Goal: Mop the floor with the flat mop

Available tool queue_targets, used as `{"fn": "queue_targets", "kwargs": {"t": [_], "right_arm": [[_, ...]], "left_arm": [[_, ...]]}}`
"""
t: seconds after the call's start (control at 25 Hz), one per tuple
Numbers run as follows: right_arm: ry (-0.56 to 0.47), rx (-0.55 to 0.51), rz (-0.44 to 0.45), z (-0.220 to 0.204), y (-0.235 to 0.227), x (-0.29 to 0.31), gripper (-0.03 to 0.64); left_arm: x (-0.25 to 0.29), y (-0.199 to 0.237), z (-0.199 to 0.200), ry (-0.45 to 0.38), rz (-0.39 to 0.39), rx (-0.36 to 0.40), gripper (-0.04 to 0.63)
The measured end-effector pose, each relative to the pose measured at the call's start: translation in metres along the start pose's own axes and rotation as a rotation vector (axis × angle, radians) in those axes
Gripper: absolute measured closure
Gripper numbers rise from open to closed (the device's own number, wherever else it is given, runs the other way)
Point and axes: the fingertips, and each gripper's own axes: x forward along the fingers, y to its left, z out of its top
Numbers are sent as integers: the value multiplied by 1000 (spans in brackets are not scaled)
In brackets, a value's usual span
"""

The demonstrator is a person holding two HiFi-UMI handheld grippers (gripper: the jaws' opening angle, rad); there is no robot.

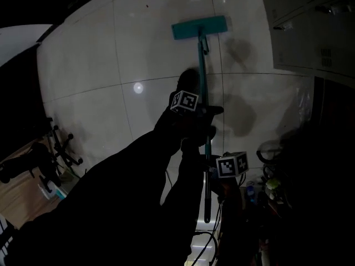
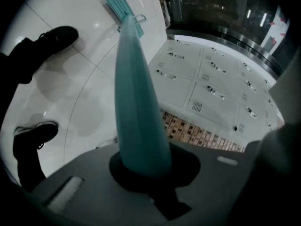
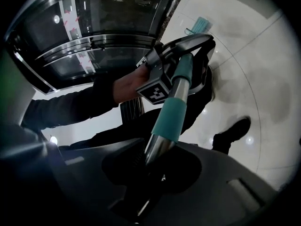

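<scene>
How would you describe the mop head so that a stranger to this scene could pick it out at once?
Start with the pale tiled floor beside the grey lockers. A teal pole runs across it; at its far end lies the mop head, a flat teal rectangle, the only wide block of colour on those tiles.
</scene>
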Motion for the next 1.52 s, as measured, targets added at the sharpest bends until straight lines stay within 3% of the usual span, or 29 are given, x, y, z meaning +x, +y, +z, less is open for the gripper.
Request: {"fn": "queue_targets", "kwargs": {"t": [0.36,0.64,0.84,1.04,1.52], "right_arm": [[46,44,-16,-147,-30,-4,512],[40,76,1,-179,-39,0,509],[26,71,12,-159,-39,7,509],[30,55,3,-114,-32,12,509],[20,67,-20,51,5,28,511]], "left_arm": [[14,77,-137,2,15,-68,557],[17,106,-171,36,54,-100,557],[13,101,-150,37,59,-89,557],[6,84,-105,17,41,-77,557],[-18,10,49,16,6,-68,557]]}}
